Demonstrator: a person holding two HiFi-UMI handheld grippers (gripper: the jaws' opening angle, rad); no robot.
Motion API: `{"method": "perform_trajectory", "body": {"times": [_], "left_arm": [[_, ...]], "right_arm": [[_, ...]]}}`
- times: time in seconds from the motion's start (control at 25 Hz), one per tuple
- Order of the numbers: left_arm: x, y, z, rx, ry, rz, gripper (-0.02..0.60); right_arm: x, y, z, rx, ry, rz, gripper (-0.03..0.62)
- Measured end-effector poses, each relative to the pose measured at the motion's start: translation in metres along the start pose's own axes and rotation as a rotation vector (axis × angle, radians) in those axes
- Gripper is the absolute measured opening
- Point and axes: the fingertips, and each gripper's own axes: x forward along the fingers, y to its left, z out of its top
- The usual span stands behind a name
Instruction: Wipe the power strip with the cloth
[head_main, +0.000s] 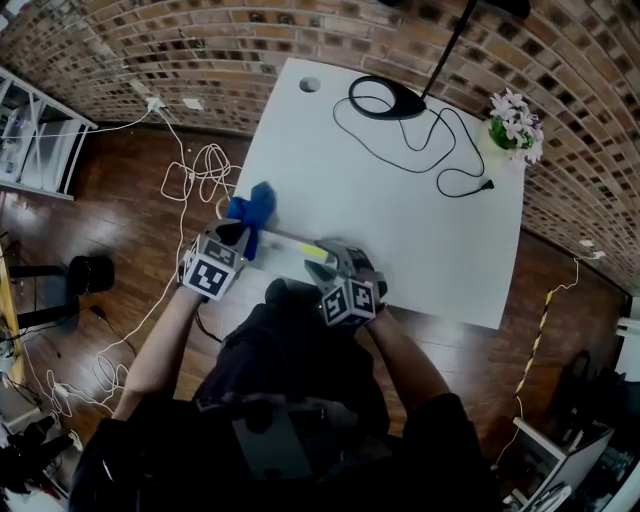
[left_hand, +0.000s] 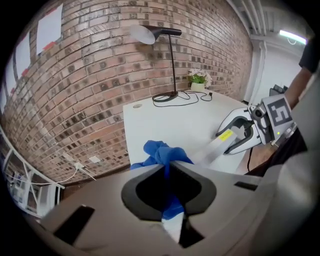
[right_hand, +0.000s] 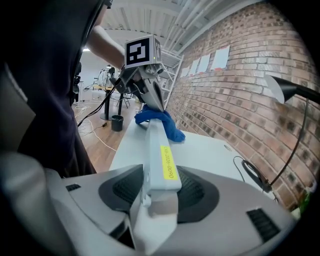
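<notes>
A long white power strip (head_main: 285, 243) with a yellow label lies along the front edge of the white table (head_main: 400, 230). My right gripper (head_main: 335, 257) is shut on its right end; in the right gripper view the power strip (right_hand: 157, 150) runs out from between the jaws of the right gripper (right_hand: 159, 192). A blue cloth (head_main: 255, 208) sits bunched at the strip's left end, and my left gripper (head_main: 245, 238) is shut on it. In the left gripper view the cloth (left_hand: 162, 152) bulges out past the closed left gripper (left_hand: 167, 167), with the power strip (left_hand: 215, 147) beyond.
A black desk lamp base (head_main: 385, 97) and its loose cord (head_main: 450, 150) lie at the table's far side. A small flower pot (head_main: 515, 125) stands at the far right corner. White cables (head_main: 195, 175) trail on the wooden floor to the left. A brick wall runs behind.
</notes>
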Motion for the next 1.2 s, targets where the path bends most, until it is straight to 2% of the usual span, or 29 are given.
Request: {"method": "perform_trajectory", "body": {"times": [0.12, 0.32, 0.4, 0.56, 0.76, 0.92, 1.08, 1.2], "left_arm": [[-0.002, 0.000, -0.001, -0.034, -0.024, -0.034, 0.040], [-0.001, 0.000, 0.000, -0.020, -0.044, -0.058, 0.040], [-0.001, 0.001, 0.000, -0.036, -0.054, -0.072, 0.040], [-0.002, -0.001, 0.003, -0.010, -0.081, -0.087, 0.040], [-0.006, 0.001, 0.003, 0.025, -0.130, -0.100, 0.040], [-0.001, 0.000, 0.004, 0.035, -0.116, -0.110, 0.040], [0.001, -0.006, 0.005, 0.038, -0.090, -0.078, 0.040], [0.001, -0.006, 0.003, 0.065, -0.059, -0.007, 0.040]], "right_arm": [[0.001, 0.001, 0.000, 0.012, 0.006, 0.004, 0.199], [0.005, 0.002, -0.006, 0.048, 0.021, 0.024, 0.192], [0.008, 0.004, -0.009, 0.105, 0.027, 0.069, 0.184], [0.010, 0.006, -0.015, 0.202, 0.052, 0.140, 0.166], [0.013, 0.005, -0.012, 0.201, 0.089, 0.134, 0.166], [0.015, 0.004, -0.015, 0.207, 0.101, 0.142, 0.166], [0.012, 0.007, -0.016, 0.249, 0.069, 0.174, 0.166], [0.012, 0.006, -0.014, 0.249, 0.034, 0.183, 0.166]]}}
